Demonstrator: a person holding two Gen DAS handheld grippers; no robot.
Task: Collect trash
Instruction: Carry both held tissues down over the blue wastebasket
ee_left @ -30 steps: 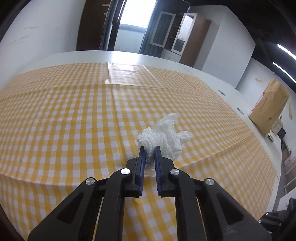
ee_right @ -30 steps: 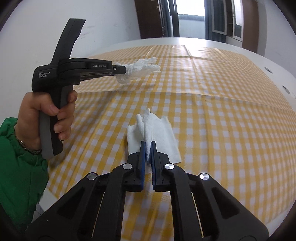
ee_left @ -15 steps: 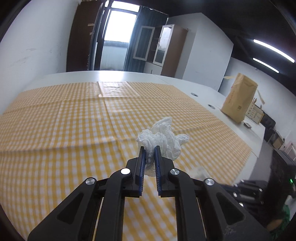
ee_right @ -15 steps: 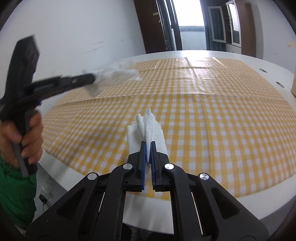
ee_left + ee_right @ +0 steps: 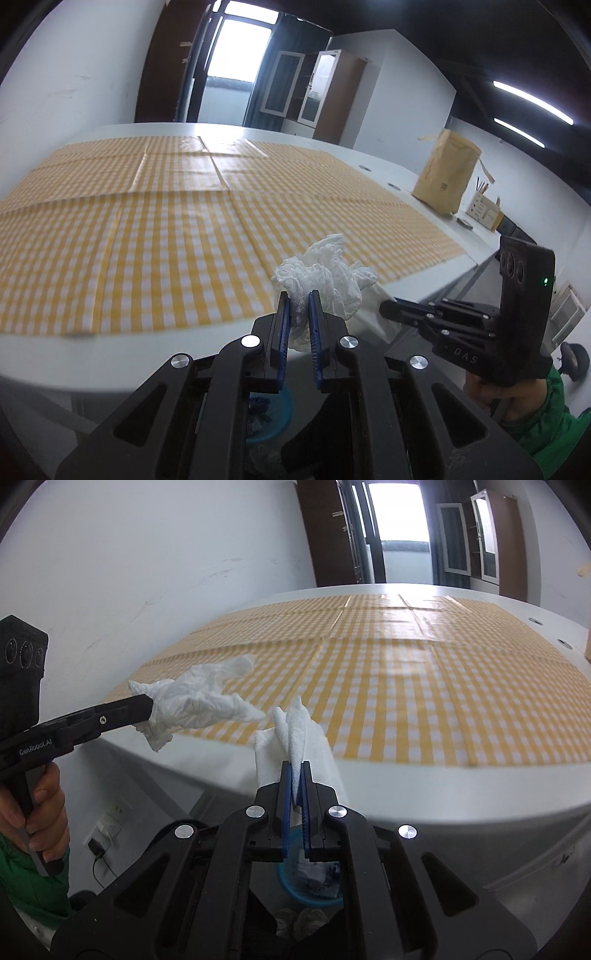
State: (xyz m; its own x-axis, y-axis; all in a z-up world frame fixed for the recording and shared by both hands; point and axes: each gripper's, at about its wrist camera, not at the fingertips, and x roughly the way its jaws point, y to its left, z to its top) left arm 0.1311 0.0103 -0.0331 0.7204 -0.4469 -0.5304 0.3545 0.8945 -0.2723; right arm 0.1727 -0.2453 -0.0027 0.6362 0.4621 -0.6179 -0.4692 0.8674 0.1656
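White paper, two pieces, both off the counter [image 5: 461, 812] and both in jaws. Left gripper [image 5: 297, 319]: jaws pinching a crumpled tissue [image 5: 325, 277], which hangs in the air just past the counter's near edge. Right gripper [image 5: 294, 786]: jaws pressed nearly together on a folded paper towel [image 5: 295, 738], also held just beyond the counter edge.

In the right wrist view the tissue sits to the left of the towel, tips close, not clearly touching. A blue bin [image 5: 295, 886] sits on the floor below the counter edge, partly hidden behind each gripper's frame; some scraps already lie inside it, count unclear.

Progress, as judged: pickup done for both pieces, the yellow checked cloth [image 5: 147, 229] on the counter shows no more trash in either view. Left to do: bring both grippers over the bin and spread the jaws to drop. Neither piece is in the bin yet, so roughly past halfway.

Counts: two grippers, two hands in green sleeves, right hand [image 5: 491, 393] at the grip, one tissue, one paper towel, one bin, one counter, one cloth. One brown paper bag [image 5: 445, 173] stands on the far right of the counter, well apart from the action.
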